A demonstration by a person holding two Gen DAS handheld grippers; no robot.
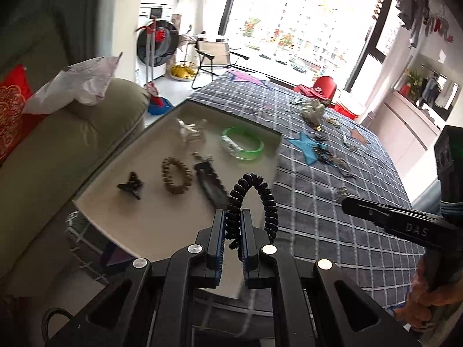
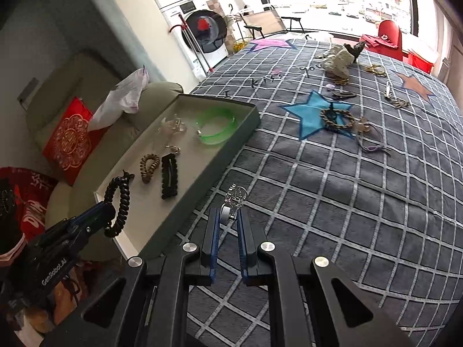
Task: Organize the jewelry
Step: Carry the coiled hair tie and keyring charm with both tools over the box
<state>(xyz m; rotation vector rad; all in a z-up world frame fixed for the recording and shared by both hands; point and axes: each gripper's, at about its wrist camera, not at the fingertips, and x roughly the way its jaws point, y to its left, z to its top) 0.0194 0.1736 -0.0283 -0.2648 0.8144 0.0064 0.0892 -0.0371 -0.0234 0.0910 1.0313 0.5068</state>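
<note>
Left tool (image 1: 233, 217) gripping black coil tie (image 1: 256, 199), right tool (image 2: 227, 217) — silver clip (image 2: 235, 198)

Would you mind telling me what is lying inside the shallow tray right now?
Inside the tray: a green bangle, clear clip, brown spiral hair tie, black barrette, and small black claw clip. The left gripper hides part of the near corner.

Both wrist views look down closely, sharing the tray (image 1: 95, 179).

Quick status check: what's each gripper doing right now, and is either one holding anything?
Left gripper: shut on the black spiral hair tie, over the tray.
Right gripper: shut on a silver ring.
</note>
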